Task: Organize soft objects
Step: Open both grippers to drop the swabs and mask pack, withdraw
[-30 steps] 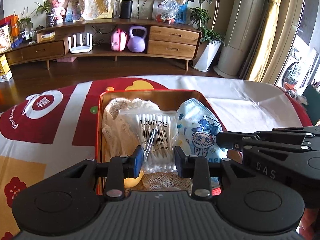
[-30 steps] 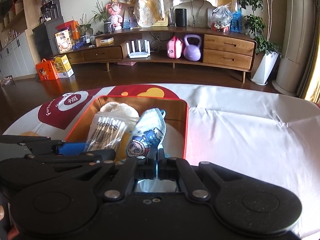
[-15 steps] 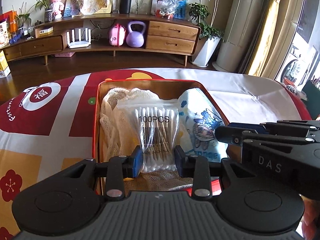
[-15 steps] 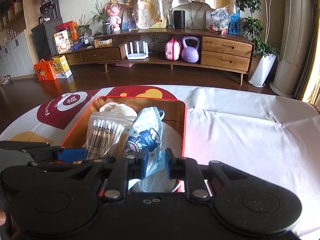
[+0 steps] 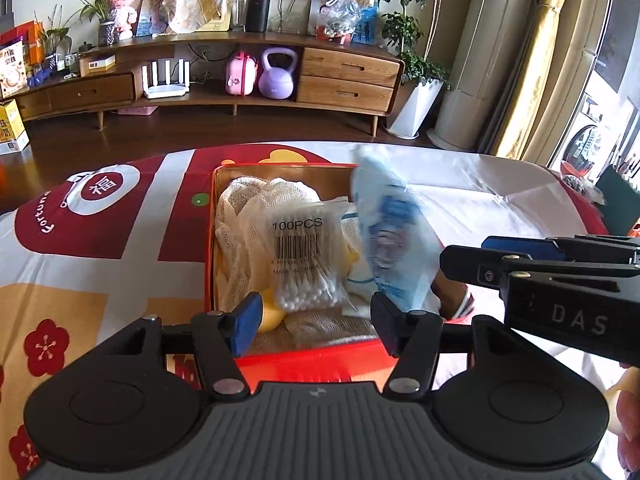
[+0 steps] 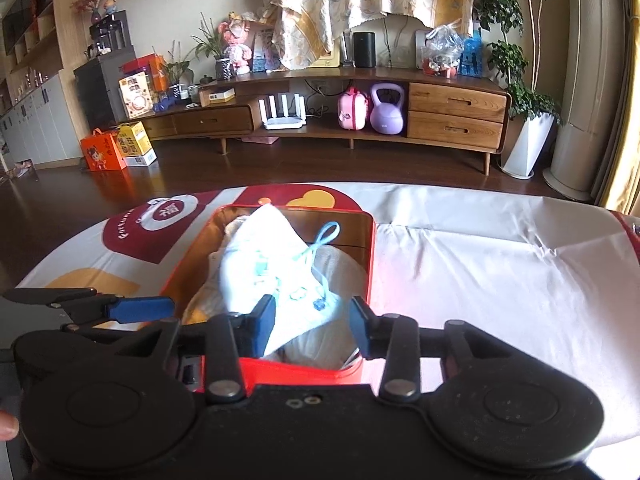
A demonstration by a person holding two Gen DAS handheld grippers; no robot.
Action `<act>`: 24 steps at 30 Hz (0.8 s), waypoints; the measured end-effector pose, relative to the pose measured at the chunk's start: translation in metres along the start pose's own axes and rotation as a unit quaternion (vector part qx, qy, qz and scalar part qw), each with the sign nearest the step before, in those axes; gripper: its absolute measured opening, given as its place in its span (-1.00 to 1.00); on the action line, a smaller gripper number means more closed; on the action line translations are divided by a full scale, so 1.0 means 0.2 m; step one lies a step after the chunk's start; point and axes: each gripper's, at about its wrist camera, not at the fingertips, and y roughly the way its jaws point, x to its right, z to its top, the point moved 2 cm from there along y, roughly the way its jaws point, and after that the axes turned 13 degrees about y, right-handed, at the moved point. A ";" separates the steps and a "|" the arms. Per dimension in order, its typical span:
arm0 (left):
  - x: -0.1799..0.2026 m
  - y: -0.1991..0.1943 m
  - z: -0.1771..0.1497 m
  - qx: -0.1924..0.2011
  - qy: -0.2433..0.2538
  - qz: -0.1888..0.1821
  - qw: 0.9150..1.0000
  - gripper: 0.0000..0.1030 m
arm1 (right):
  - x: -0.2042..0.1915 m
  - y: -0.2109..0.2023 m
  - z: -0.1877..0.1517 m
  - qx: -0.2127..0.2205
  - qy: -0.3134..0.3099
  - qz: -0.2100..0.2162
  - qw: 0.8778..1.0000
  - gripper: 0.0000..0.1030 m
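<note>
A red tin point(image 5: 224, 356) sits in the middle of both views on a table with a red, white and yellow cloth point(image 5: 120, 240). In the left wrist view the left gripper point(image 5: 316, 322) fills the bottom of the frame; its jaws are opening and stand fairly wide, with nothing pressed between them. Beyond its blue pads point(image 5: 246, 322) lies a clear bag of cotton swabs point(image 5: 300, 256) marked 100PCS, resting on white mesh cloth point(image 5: 244, 216) in the left half of the tin, with something yellow point(image 5: 272, 316) under its near end. A blue and white mask point(image 5: 394, 240), blurred, stands tilted at the tin's right side, centre right of the frame. The right gripper point(image 6: 312, 324) enters that view from the right edge. In the right wrist view its jaws are opening too; the mask point(image 6: 272, 268) lies between them, touching the left pad point(image 6: 264, 324) and apart from the right one, its ear loop point(image 6: 326, 236) toward the tin's far wall. Along the top of both frames runs a wooden sideboard point(image 6: 452, 116) with a purple kettlebell point(image 6: 386, 110).
</note>
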 end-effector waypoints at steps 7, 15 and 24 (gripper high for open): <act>0.02 -0.17 -0.03 0.006 0.005 -0.002 1.000 0.15 | -0.05 -0.18 -0.02 0.009 -0.019 0.007 1.000 -0.08; 0.06 -0.38 -0.07 0.016 0.014 0.001 1.000 0.15 | -0.08 -0.39 -0.07 0.020 -0.024 0.020 0.999 0.11; 0.14 -0.60 -0.13 0.024 0.024 -0.001 0.999 0.15 | -0.09 -0.63 -0.18 0.037 -0.026 0.030 0.999 0.42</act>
